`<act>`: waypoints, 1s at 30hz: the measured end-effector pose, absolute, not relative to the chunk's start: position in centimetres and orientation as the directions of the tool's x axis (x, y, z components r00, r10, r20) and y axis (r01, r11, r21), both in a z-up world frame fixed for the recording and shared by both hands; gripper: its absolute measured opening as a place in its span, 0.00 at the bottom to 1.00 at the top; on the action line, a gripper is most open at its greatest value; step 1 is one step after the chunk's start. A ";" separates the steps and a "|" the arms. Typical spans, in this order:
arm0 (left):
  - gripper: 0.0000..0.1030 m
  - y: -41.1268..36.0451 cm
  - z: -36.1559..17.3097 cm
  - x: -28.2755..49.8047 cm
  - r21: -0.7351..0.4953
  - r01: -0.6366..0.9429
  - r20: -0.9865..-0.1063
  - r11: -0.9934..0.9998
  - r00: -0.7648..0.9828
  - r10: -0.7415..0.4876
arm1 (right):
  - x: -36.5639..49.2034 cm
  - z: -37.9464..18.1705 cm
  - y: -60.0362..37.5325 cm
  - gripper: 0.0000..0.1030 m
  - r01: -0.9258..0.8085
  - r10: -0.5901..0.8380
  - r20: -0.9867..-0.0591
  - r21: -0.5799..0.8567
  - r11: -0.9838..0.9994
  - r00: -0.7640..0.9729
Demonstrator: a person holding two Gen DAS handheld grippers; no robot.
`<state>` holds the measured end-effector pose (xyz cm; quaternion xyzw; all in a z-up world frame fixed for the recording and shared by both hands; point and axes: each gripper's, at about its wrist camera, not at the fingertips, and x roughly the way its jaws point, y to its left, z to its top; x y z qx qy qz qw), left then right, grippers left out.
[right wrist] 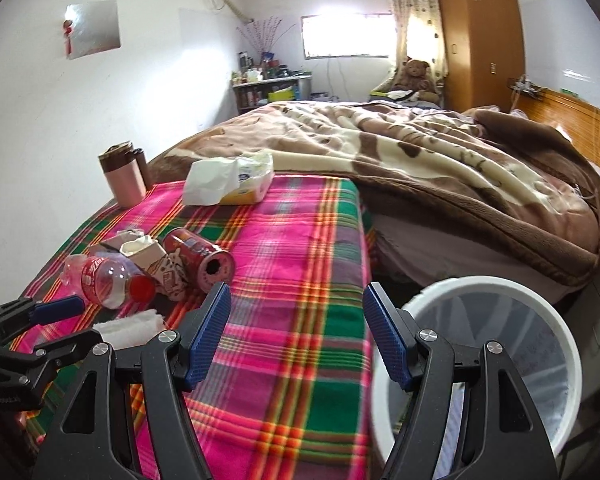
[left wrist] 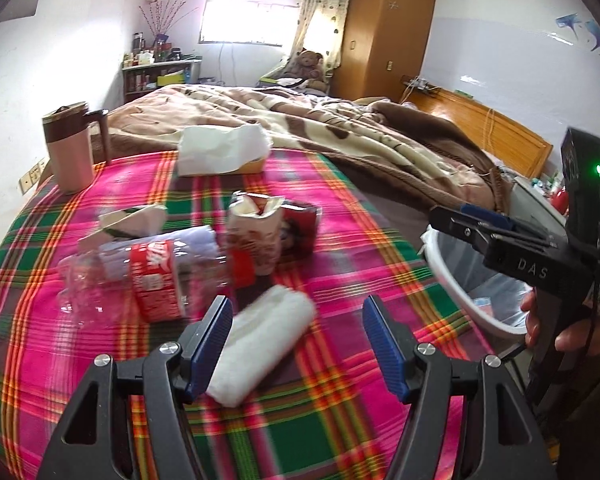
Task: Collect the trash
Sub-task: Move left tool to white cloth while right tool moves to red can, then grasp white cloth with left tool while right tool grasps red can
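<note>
Plaid sheet (right wrist: 300, 280): pink, green, orange stripes. Bottle (left wrist: 140, 276): clear, red label and cap. Can (right wrist: 204, 260): red. Crumpled tissue (left wrist: 260, 332): white. Bin (right wrist: 500, 292): white rim. Mug (left wrist: 68, 148): pink, brown lid. Blanket (right wrist: 420, 152): brown-cream. Gripper pads (left wrist: 212, 344): blue.

Your white tissue wad (left wrist: 260, 340) is motion-blurred, its near end hidden behind the left tool's finger (left wrist: 208, 344). The clear bottle (left wrist: 140, 276) smears too, and the shelf's jars (left wrist: 156, 54) stay too small to identify.
</note>
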<state>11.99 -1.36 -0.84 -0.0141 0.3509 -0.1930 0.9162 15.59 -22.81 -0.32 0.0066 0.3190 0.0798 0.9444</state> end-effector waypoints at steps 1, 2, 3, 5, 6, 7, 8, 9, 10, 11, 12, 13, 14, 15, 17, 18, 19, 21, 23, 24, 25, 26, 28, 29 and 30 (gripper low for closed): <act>0.68 -1.1 -1.0 12.2 -0.159 0.341 -0.643 0.927 0.677 -0.359 | 16.0 -0.4 -22.4 0.68 -0.163 0.166 -0.608 0.061 0.985 0.776; 0.68 -0.9 -1.2 12.5 -0.157 0.336 -0.648 0.929 0.674 -0.354 | 16.3 -0.4 -22.0 0.68 -0.174 0.173 -0.611 0.058 0.983 0.772; 0.68 -0.7 -1.5 12.7 -0.155 0.335 -0.651 0.929 0.673 -0.351 | 16.9 -0.5 -21.5 0.68 -0.193 0.187 -0.615 0.058 0.980 0.766; 0.68 -0.3 -1.9 13.1 -0.150 0.336 -0.661 0.930 0.665 -0.347 | 17.7 -0.7 -20.7 0.68 -0.213 0.197 -0.625 0.050 0.976 0.755; 0.69 -0.2 -2.1 13.3 -0.148 0.337 -0.667 0.930 0.660 -0.345 | 18.0 -0.7 -20.2 0.68 -0.223 0.198 -0.625 0.039 0.974 0.755; 0.69 -0.1 -2.4 13.6 -0.147 0.341 -0.674 0.929 0.652 -0.346 | 18.3 -0.7 -19.8 0.68 -0.235 0.200 -0.623 0.027 0.972 0.756; 0.70 -0.1 -2.7 13.9 -0.147 0.342 -0.684 0.928 0.643 -0.345 | 18.6 -0.8 -19.3 0.68 -0.248 0.204 -0.624 0.017 0.969 0.755; 0.70 0.0 -3.0 14.1 -0.146 0.341 -0.692 0.929 0.636 -0.342 | 18.9 -0.9 -19.0 0.68 -0.258 0.207 -0.626 0.009 0.966 0.752; 0.70 0.0 -3.3 14.3 -0.146 0.343 -0.698 0.928 0.629 -0.342 | 19.5 -1.1 -18.6 0.68 -0.266 0.206 -0.632 -0.001 0.964 0.747; 0.70 0.0 -3.5 14.4 -0.147 0.344 -0.703 0.927 0.623 -0.343 | 19.8 -1.2 -18.4 0.68 -0.268 0.205 -0.638 -0.002 0.963 0.742; 0.70 0.0 -3.6 14.6 -0.147 0.347 -0.707 0.926 0.619 -0.344 | 20.1 -1.3 -18.1 0.68 -0.275 0.210 -0.643 0.000 0.962 0.736; 0.70 -0.1 -3.6 14.6 -0.144 0.352 -0.709 0.925 0.616 -0.345 | 20.6 -1.5 -17.9 0.68 -0.285 0.219 -0.648 0.004 0.959 0.730; 0.70 -0.2 -3.8 14.8 -0.141 0.358 -0.713 0.923 0.610 -0.345 | 21.0 -1.6 -17.6 0.68 -0.292 0.224 -0.651 0.004 0.956 0.725; 0.71 -0.2 -4.0 15.0 -0.139 0.363 -0.723 0.921 0.599 -0.345 | 21.3 -1.7 -17.4 0.68 -0.296 0.225 -0.655 0.002 0.955 0.722; 0.71 -0.3 -4.5 15.4 -0.142 0.362 -0.739 0.921 0.580 -0.342 | 22.1 -1.9 -16.9 0.68 -0.311 0.235 -0.663 0.003 0.950 0.711; 0.71 -0.3 -4.5 15.5 -0.142 0.363 -0.742 0.921 0.576 -0.341 | 22.4 -2.0 -16.7 0.68 -0.322 0.246 -0.666 0.010 0.947 0.704; 0.71 -0.3 -4.6 15.5 -0.142 0.369 -0.745 0.919 0.571 -0.345 | 22.8 -2.0 -16.5 0.68 -0.328 0.254 -0.670 0.017 0.945 0.698; 0.71 -0.4 -4.8 15.7 -0.143 0.373 -0.752 0.917 0.561 -0.346 | 23.4 -2.3 -16.3 0.68 -0.339 0.275 -0.680 0.041 0.940 0.680; 0.71 -0.4 -5.0 16.0 -0.141 0.364 -0.760 0.921 0.556 -0.336 | 23.8 -2.6 -15.9 0.68 -0.358 0.294 -0.692 0.055 0.932 0.659; 0.71 -0.3 -5.2 16.1 -0.145 0.361 -0.764 0.921 0.550 -0.336 | 24.1 -2.7 -15.6 0.68 -0.370 0.299 -0.697 0.053 0.928 0.651; 0.71 -0.3 -5.2 16.2 -0.150 0.357 -0.766 0.922 0.547 -0.336 | 24.2 -2.9 -15.2 0.68 -0.384 0.304 -0.703 0.047 0.922 0.643; 0.71 -0.2 -5.2 16.2 -0.152 0.355 -0.765 0.922 0.549 -0.337 | 24.4 -3.0 -14.9 0.68 -0.397 0.308 -0.707 0.043 0.917 0.636; 0.71 -0.3 -5.2 16.4 -0.150 0.355 -0.765 0.923 0.550 -0.336 | 24.5 -3.3 -14.3 0.68 -0.425 0.325 -0.719 0.045 0.904 0.614; 0.71 -0.3 -5.2 16.5 -0.149 0.354 -0.767 0.923 0.548 -0.334 | 24.6 -3.4 -14.1 0.68 -0.433 0.332 -0.723 0.050 0.900 0.605; 0.71 -0.4 -5.3 16.5 -0.150 0.355 -0.769 0.923 0.544 -0.335 | 24.7 -3.6 -14.0 0.68 -0.440 0.337 -0.728 0.054 0.896 0.597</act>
